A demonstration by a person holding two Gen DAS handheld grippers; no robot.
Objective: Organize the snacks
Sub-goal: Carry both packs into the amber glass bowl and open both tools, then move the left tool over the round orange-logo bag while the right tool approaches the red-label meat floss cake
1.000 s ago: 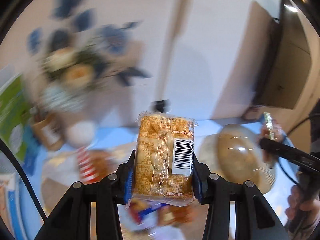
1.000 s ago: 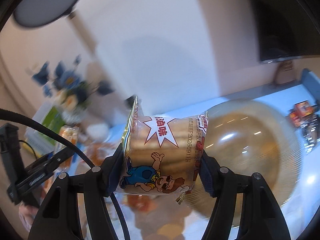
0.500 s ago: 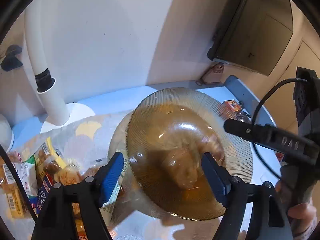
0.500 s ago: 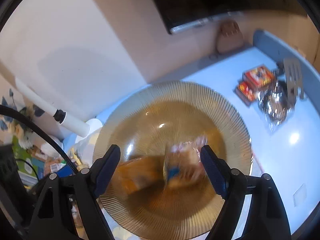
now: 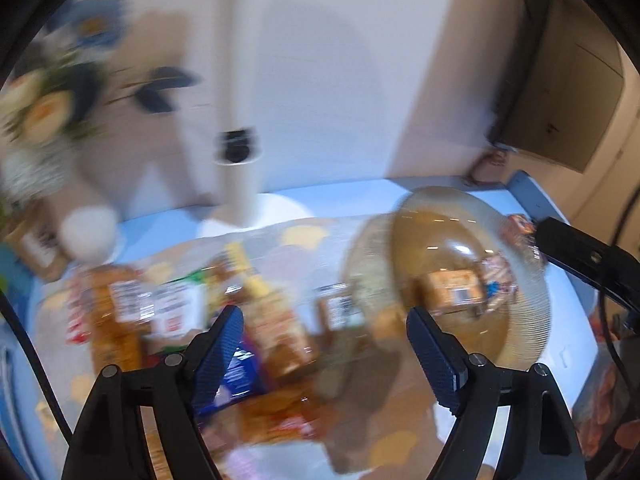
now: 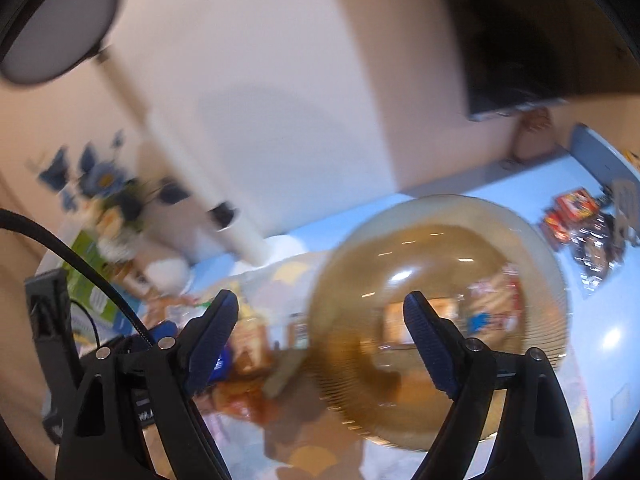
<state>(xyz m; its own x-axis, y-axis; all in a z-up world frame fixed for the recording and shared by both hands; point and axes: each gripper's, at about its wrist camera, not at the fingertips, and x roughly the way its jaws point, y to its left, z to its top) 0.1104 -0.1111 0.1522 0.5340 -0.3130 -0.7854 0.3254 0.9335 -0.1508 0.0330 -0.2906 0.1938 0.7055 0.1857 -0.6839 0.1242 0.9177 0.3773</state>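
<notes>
Both hand-held grippers, left (image 5: pixel 322 344) and right (image 6: pixel 320 330), are opening with nothing between them. Two snack packs (image 5: pixel 468 286) are lying in the amber bowl (image 5: pixel 528 320), ahead-right of the left gripper; loose snacks (image 5: pixel 160 304) are lying on the tabletop (image 5: pixel 352 196) ahead-left.

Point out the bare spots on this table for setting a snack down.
Bare blue table lies right of the amber bowl, below the red packets; another strip runs behind the bowl to the wall. Left of the bowl, the snack pile crowds the mat.
</notes>
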